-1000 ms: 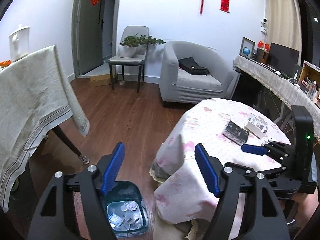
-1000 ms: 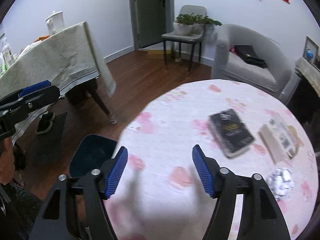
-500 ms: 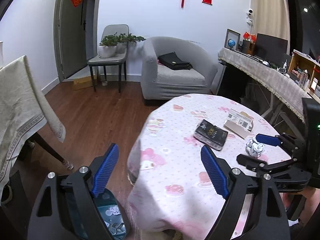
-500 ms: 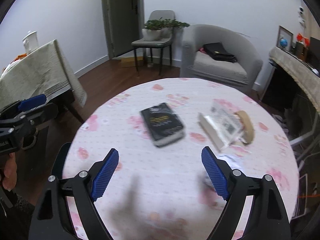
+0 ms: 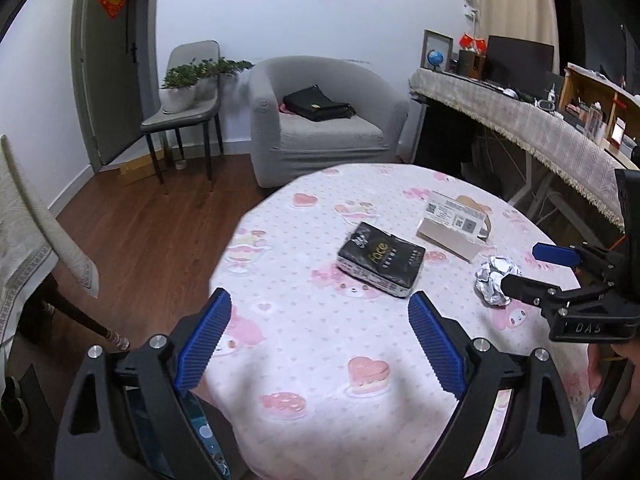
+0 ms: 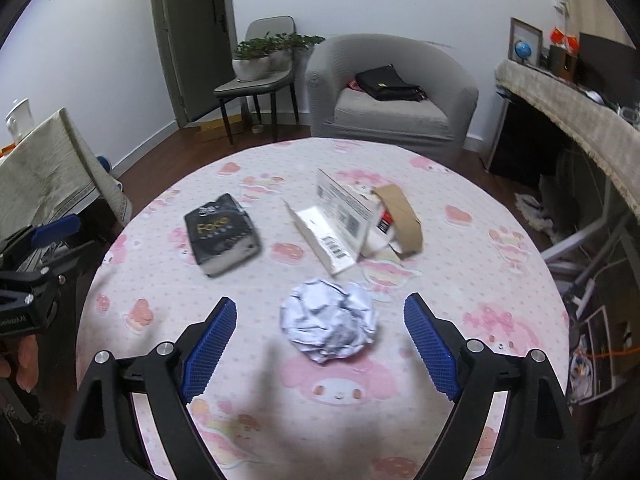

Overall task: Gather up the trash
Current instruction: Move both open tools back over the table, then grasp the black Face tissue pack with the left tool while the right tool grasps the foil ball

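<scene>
The round table [image 6: 500,216] is covered by a pink cloth. On it lie an opened cardboard box [image 6: 344,220], a black tissue pack [image 6: 222,234] and a crumpled foil ball [image 6: 330,326]. The ball is framed, untouched, by the wide-open right gripper [image 6: 316,344]. The left gripper [image 5: 320,344], jaws just widened, is held empty.

The black tissue pack [image 5: 380,258] on the table carries the word "Face" in gold letters. The right gripper [image 5: 536,268] body shows the letters "DAS".
</scene>
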